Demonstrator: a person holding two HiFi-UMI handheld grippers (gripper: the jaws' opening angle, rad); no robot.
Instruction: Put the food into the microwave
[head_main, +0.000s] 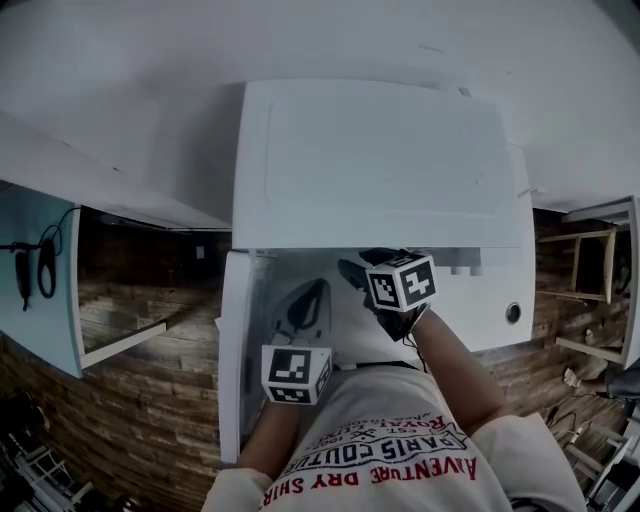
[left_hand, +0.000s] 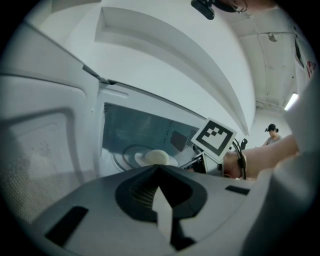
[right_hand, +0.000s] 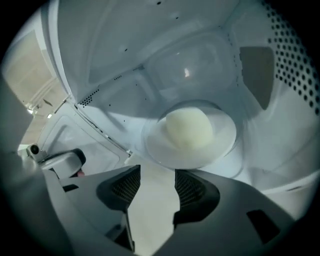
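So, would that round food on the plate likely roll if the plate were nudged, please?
Probably: the food looks domed and loose on the shallow plate, so it may roll. Its matte surface suggests softness, not slipperiness.

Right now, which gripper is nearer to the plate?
Right. The right gripper reaches into the microwave, with the plate just beyond its open jaws; the left gripper is farther back, outside.
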